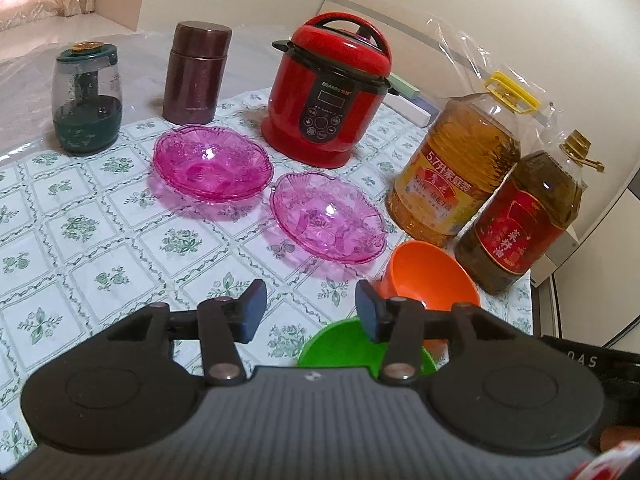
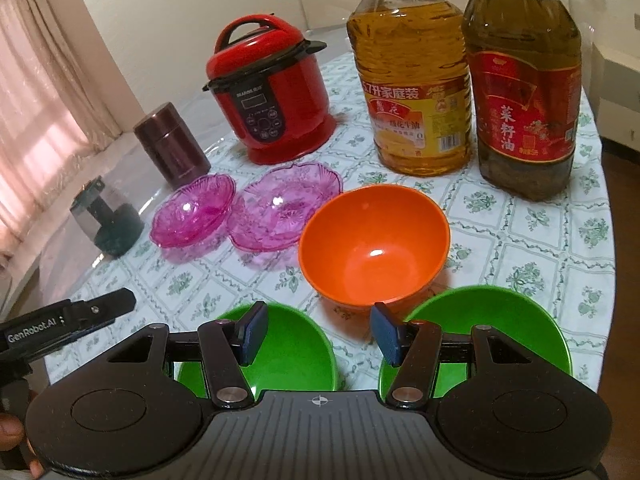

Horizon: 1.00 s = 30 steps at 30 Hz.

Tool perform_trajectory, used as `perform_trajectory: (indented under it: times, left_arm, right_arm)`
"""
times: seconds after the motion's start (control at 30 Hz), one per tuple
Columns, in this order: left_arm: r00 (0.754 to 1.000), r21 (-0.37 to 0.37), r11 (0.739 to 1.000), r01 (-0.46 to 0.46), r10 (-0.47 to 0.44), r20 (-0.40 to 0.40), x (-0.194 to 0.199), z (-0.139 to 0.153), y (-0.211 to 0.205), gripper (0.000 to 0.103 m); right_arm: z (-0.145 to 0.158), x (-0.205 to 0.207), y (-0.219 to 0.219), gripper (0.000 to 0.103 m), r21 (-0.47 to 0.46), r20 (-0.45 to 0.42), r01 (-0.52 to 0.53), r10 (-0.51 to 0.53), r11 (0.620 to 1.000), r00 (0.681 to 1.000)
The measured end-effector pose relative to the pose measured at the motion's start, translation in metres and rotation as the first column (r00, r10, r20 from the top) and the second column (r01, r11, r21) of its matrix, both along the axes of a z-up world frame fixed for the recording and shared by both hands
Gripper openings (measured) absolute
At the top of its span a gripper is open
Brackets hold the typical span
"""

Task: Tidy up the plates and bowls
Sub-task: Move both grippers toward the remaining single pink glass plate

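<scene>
Cream walls and a pink-curtained window at far left frame a round table [image 2: 560, 264] spread with a white cloth of green flower squares. Along the far side, left to right, stand a dark green jar [image 1: 87, 104], a maroon canister [image 1: 197, 73], a red pressure cooker [image 1: 330, 92], a yellow-labelled oil jug [image 2: 414, 84] and a red-labelled oil jug [image 2: 524, 96]. These tall things wall off the far edge, and the two jugs crowd the far right, close behind the bowls.

Two pink glass plates [image 1: 211, 162] [image 1: 327, 222] sit side by side at mid-table, their rims nearly touching, the left one farther from me. Just right of them stands the orange bowl [image 2: 374, 242], upright and empty. Nearer to me are two green bowls [image 2: 276, 354] [image 2: 504, 332], left and right, with a strip of cloth between them.

My right tongs [image 2: 318, 334] hang tilted downward above that strip, jaws parted, nothing between the pads, the orange bowl straight ahead. My left tongs [image 1: 310, 310] also slope down over the cloth, jaws apart and empty; their right finger [image 1: 370, 312] overlaps the rims of the orange bowl and the left green bowl in my view, though I cannot tell whether it touches either. In the right view the left tongs' black body pokes in at the near left edge, with my fingers [image 2: 12, 440] below it.

Open cloth lies at near left, in front of the plates. The table's curved edge falls away close on the right, beyond the right green bowl.
</scene>
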<state>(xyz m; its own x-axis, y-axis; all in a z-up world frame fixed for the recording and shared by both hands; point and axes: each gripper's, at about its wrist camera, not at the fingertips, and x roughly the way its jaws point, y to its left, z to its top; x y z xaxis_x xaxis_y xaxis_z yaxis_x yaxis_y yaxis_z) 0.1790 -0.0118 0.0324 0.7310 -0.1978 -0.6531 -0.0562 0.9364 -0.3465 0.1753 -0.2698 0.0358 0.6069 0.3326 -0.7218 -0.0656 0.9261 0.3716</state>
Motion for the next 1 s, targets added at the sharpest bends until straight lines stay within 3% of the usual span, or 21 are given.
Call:
perform_trajectory:
  times: [0.2,0.43,1.0]
  left_arm:
    - [1.0,-0.009,1.0,0.004,-0.004,-0.012,0.032,-0.005,-0.003,0.051]
    - [0.999,-0.013,1.0,-0.025,0.025,-0.043,0.081,-0.025,0.004,0.051]
    - [0.989,-0.045,0.999,-0.012,0.006,-0.146,0.187,-0.095,0.01,0.052]
  right_arm:
    - [0.006,0.031,-0.008,0.057,0.009,0.018,-0.009,0.008,1.0,1.0]
    - [0.002,0.096,-0.009,0.057,-0.043,0.02,-0.056,0.057,0.997,0.998]
    - [-0.068,0.241,0.011,0.057,-0.108,-0.155,-0.207,0.189,0.972,0.97]
